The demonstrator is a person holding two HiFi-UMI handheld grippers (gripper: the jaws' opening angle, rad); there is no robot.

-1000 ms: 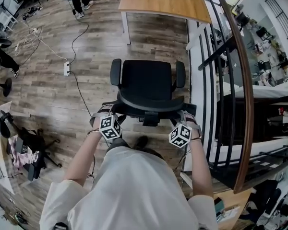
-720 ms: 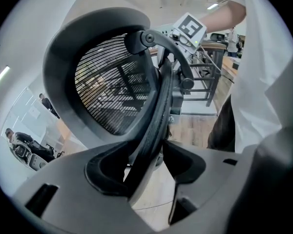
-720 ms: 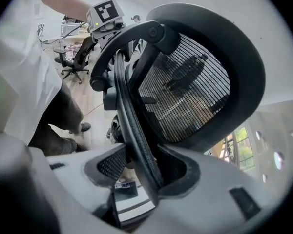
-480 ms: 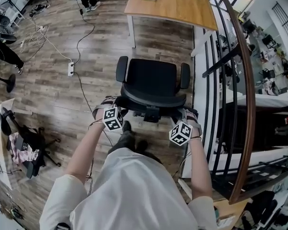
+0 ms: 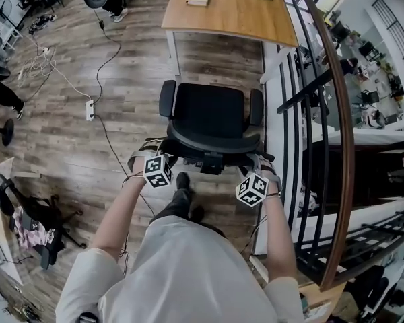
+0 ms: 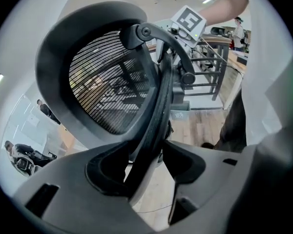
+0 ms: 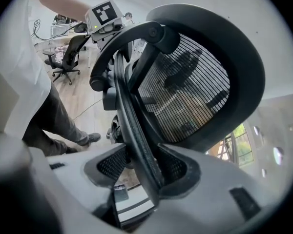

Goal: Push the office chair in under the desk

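both arms [image 5: 116, 224] stretched forward, left tongs [image 6: 145, 162] and right tongs [image 7: 142, 167] each clamped on the back rim (one side apiece) of one office chair [image 5: 209, 113], one tabletop [image 5: 236, 9] ahead

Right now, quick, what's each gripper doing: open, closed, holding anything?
Left gripper: closed on the chair backrest frame.
Right gripper: closed on the chair backrest frame too.

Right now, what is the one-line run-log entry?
left gripper: shut on backrest | right gripper: shut on backrest | office chair: facing desk, not yet under
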